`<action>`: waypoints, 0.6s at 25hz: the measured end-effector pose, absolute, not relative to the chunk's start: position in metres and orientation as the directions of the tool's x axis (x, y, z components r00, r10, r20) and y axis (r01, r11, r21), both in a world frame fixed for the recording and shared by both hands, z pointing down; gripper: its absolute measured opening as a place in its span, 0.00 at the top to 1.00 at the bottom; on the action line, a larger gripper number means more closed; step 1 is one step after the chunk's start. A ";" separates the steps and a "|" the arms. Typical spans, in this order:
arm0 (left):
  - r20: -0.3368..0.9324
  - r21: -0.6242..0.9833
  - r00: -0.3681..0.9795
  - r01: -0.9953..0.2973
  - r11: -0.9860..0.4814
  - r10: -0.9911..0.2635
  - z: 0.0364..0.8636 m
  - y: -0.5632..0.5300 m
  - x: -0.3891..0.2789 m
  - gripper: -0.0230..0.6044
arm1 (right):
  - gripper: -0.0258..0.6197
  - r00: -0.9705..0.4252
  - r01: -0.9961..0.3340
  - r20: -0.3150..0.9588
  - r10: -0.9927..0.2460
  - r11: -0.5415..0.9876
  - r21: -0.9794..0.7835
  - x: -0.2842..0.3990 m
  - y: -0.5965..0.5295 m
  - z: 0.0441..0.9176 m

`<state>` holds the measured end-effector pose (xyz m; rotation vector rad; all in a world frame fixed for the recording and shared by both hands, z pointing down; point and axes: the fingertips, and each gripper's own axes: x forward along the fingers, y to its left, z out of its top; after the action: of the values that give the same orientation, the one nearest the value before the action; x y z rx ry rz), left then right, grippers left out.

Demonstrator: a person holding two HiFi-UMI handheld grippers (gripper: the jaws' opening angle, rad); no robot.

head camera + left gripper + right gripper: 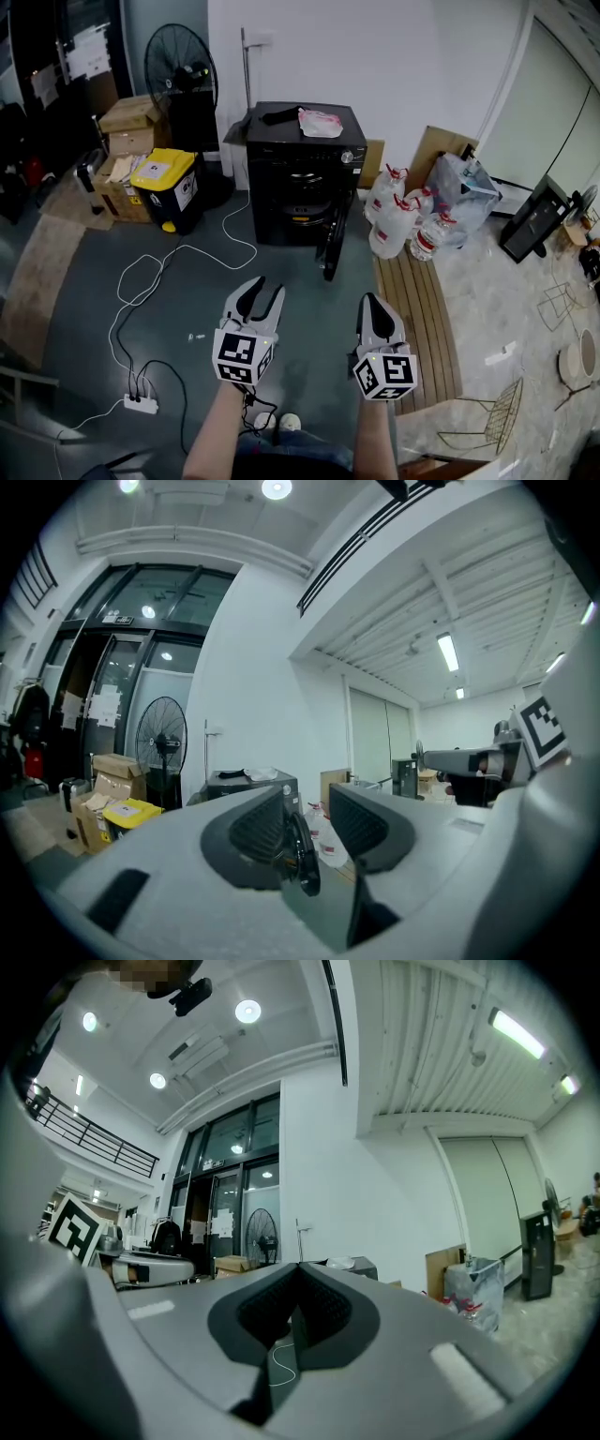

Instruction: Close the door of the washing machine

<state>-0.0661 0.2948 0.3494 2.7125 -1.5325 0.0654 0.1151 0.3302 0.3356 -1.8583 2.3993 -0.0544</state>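
Observation:
The black washing machine (305,178) stands against the white wall, a good way ahead of both grippers. Its door (333,234) hangs open, swung out to the right of the drum. My left gripper (260,292) is held low over the grey floor with its jaws apart and nothing between them. In the left gripper view the open door (302,850) shows far off through the gap of my left gripper (309,832). My right gripper (372,305) is beside it, jaws closed together and empty. In the right gripper view my right gripper (298,1312) shows its pads meeting.
A standing fan (180,66), cardboard boxes (127,117) and a yellow-lidded bin (167,187) are left of the machine. A white cable (150,272) runs to a power strip (141,404). Bags of bottles (398,211) and a slatted wooden strip (417,309) lie right.

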 end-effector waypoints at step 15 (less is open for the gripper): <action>0.047 0.038 0.487 -0.874 -0.485 -0.872 0.359 0.270 -0.047 0.61 | 0.94 -0.255 -0.960 -0.048 -0.966 0.259 -0.109 0.150 0.300 0.350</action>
<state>-0.0468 0.2700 0.3587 2.6594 -1.5633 0.0330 0.1498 0.2998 0.3502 -1.8490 2.4074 -0.0879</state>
